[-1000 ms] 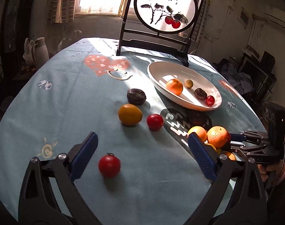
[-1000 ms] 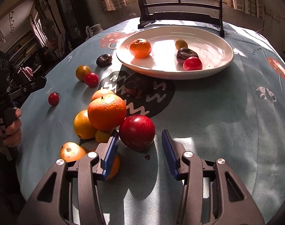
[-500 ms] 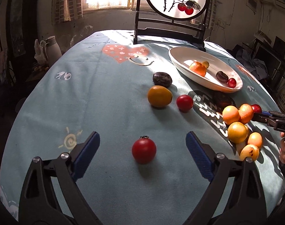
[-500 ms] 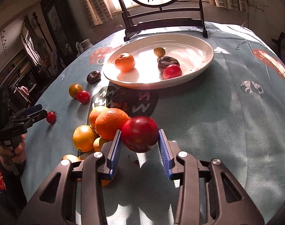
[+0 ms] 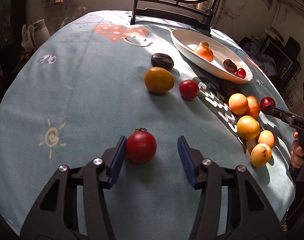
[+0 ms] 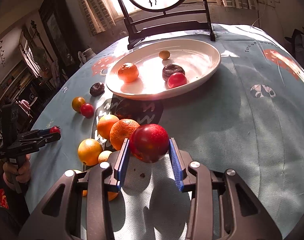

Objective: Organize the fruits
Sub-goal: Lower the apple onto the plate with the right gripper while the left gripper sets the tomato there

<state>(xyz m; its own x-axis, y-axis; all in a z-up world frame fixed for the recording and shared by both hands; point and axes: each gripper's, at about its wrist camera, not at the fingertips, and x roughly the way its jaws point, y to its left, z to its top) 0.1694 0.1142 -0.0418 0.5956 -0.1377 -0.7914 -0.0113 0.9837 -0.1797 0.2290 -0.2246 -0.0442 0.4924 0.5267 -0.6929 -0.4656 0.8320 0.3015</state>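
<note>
Right gripper clenches the red plum just above the desk, so carry it level to the white plate, while the left gripper, released, straddles the tomato.

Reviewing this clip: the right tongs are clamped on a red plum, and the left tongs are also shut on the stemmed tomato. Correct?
Not quite. The right tongs do grip the red plum, but the left tongs are open: in the left wrist view the stemmed tomato sits on the tablecloth against one pad, with a clear gap to the other pad.
</note>
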